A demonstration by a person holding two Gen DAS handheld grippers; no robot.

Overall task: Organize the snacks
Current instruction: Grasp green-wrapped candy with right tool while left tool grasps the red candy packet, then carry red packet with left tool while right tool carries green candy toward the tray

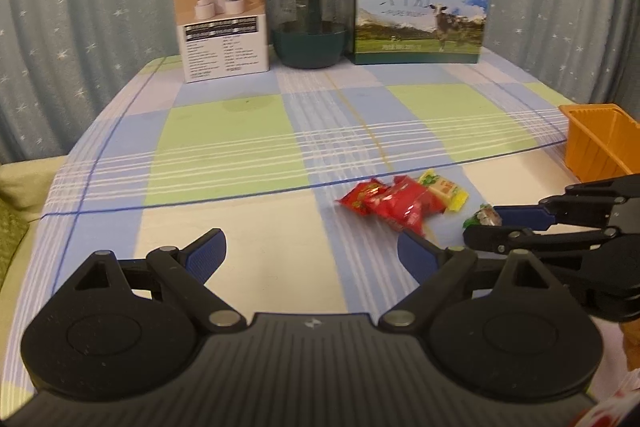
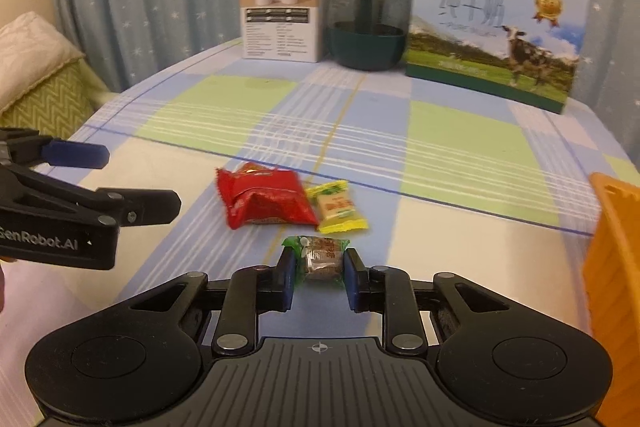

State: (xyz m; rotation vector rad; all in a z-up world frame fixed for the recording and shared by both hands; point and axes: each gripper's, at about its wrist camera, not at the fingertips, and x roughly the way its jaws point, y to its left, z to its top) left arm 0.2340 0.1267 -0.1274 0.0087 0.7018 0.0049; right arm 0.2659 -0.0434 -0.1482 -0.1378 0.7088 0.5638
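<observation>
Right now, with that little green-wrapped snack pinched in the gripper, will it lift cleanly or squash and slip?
The green-wrapped snack looks small, so it is probably light. The right gripper has its pads on the brown block in the middle, which seems firm, so it likely won't squash. The glossy wrapper and its loose crimped ends may flop or slide a little.

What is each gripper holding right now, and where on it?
Right gripper: shut on the green-wrapped snack, pads on its two sides, at mid-body. Left gripper: open, holds nothing.
</observation>
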